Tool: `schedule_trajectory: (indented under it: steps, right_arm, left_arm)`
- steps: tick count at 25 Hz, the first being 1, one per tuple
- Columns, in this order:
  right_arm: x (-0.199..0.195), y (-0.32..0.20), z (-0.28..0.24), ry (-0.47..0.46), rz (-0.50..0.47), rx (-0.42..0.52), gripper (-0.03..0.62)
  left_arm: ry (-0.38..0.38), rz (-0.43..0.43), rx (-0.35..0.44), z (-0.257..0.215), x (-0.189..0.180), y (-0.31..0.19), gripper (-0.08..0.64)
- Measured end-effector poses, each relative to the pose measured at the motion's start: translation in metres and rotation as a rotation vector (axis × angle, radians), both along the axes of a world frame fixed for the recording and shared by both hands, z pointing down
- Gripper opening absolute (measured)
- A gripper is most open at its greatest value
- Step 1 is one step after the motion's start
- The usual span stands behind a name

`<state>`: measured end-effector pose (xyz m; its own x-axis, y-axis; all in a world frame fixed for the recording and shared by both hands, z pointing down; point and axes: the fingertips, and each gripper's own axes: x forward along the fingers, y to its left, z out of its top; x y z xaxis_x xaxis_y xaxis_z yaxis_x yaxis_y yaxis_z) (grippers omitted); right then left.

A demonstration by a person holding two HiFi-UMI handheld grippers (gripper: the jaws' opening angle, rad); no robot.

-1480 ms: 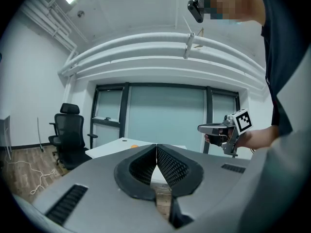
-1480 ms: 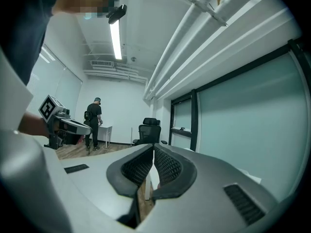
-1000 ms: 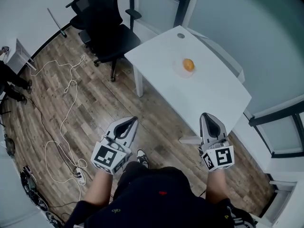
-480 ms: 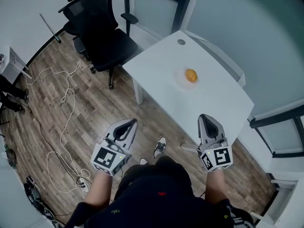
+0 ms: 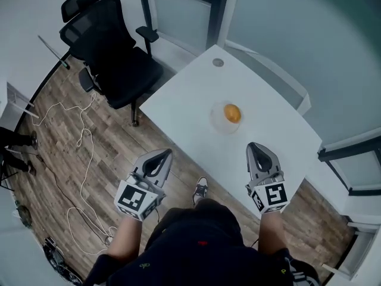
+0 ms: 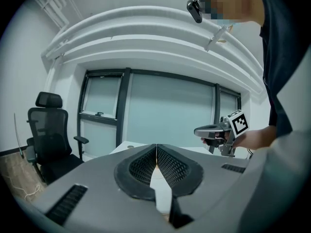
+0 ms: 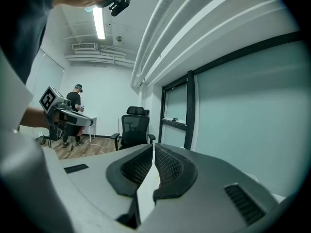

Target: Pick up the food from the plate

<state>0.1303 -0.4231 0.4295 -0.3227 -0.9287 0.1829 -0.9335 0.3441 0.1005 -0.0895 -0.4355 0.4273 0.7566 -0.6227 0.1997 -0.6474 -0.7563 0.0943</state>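
From above, in the head view: white table on a wood-plank floor, set cornerwise against frosted glass panels in dark frames. Near the table's middle, a clear plate with the orange food on it. Small round disc toward the far corner. Black office chair just beside the table's left edge, white cable looping over the floor. Left gripper seen against the floor, short of the near table edge. Right gripper tipped over the tabletop, near the plate but apart from it.

In the left gripper view: jaws pressed together, nothing between; beyond them the chair, the glass wall and the right gripper.

In the right gripper view: jaws likewise closed and empty. Behind them the chair, the floor and a standing person at the far end, under a ceiling strip light.
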Motion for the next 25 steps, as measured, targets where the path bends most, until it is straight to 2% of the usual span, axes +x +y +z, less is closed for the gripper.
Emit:
schedule_trajectory:
  steps: [5, 10, 17, 21, 22, 24, 25]
  right_arm:
    - [0.043, -0.051, 0.016, -0.017, 0.023, -0.047, 0.026]
    - [0.076, -0.078, 0.028, -0.061, 0.079, -0.06, 0.026]
    - [0.097, -0.093, 0.041, -0.08, 0.183, -0.086, 0.026]
    - [0.096, -0.109, 0.053, -0.04, 0.243, -0.126, 0.032]
    - [0.092, -0.115, 0.058, -0.025, 0.247, -0.147, 0.05]
    - [0.08, -0.129, 0.074, 0.005, 0.227, -0.206, 0.16]
    - [0.074, -0.136, 0.083, 0.024, 0.212, -0.24, 0.184]
  left_arm:
    - [-0.012, 0.045, -0.025, 0.0, 0.054, -0.059, 0.023]
    - [-0.037, 0.098, -0.038, 0.01, 0.088, -0.093, 0.023]
    - [-0.045, 0.209, -0.073, 0.022, 0.115, -0.131, 0.023]
    - [-0.032, 0.3, -0.081, 0.035, 0.121, -0.157, 0.023]
    - [-0.032, 0.318, -0.096, 0.038, 0.121, -0.164, 0.023]
    - [-0.03, 0.344, -0.123, 0.043, 0.119, -0.179, 0.023]
    - [-0.026, 0.353, -0.132, 0.046, 0.117, -0.186, 0.023]
